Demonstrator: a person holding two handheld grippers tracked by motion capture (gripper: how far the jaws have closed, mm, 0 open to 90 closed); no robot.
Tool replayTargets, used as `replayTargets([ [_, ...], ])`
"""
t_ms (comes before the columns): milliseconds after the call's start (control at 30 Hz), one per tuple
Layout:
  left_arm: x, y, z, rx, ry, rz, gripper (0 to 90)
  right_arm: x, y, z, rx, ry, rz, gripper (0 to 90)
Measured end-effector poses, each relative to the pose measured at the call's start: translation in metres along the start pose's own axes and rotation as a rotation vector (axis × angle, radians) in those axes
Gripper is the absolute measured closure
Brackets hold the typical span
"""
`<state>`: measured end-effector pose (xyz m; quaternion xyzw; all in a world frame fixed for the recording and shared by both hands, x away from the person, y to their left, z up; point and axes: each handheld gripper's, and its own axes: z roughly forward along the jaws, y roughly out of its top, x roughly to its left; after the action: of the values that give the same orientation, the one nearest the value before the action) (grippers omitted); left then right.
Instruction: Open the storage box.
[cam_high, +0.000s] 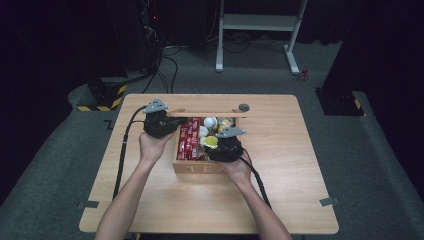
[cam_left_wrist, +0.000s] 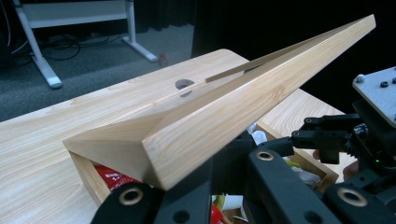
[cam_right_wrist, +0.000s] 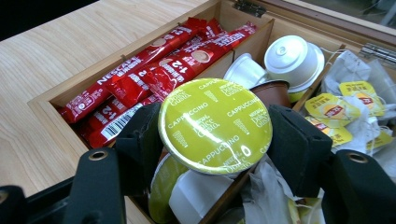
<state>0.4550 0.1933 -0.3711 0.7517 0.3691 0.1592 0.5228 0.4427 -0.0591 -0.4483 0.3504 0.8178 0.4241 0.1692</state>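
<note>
Cappuccino capsule (cam_right_wrist: 215, 125) in right gripper (cam_right_wrist: 212, 154), Nescafé sachets (cam_right_wrist: 149, 79)

grey carpet floor (cam_high: 380, 165), white desk frame (cam_high: 260, 30), dark surroundings

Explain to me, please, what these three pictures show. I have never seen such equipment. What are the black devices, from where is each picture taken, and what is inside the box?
There is no robot. A person holds a black two-jaw gripper in each hand at a wooden table. The high view looks down from above; the other two pictures come from cameras riding on each gripper.

On the table stands an open wooden box marked TEA. The left gripper is closed on a corner of the hinged lid, holding it up.

The right gripper holds a green-topped Cappuccino capsule over the box. Inside lie red Nescafe sachets, white capsules and yellow-tagged tea bags.
</note>
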Motion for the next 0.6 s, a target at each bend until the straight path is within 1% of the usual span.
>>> replayTargets([
  [267, 0.000, 0.000, 0.000, -0.003, -0.006, -0.001, 90.0, -0.005, -0.001, -0.010, -0.016, -0.012, 0.009, 37.9],
  [400, 0.001, -0.001, 0.000, -0.003, -0.006, -0.003, 90.0, -0.010, -0.002, -0.015, -0.023, -0.020, 0.018, 37.9],
  [467, 0.000, -0.001, 0.000, -0.004, -0.006, -0.001, 90.0, -0.011, -0.002, -0.018, -0.023, -0.023, 0.031, 37.9],
  [600, 0.001, -0.001, 0.000, -0.005, -0.008, -0.002, 90.0, -0.014, -0.003, -0.021, -0.031, -0.028, 0.031, 37.9],
])
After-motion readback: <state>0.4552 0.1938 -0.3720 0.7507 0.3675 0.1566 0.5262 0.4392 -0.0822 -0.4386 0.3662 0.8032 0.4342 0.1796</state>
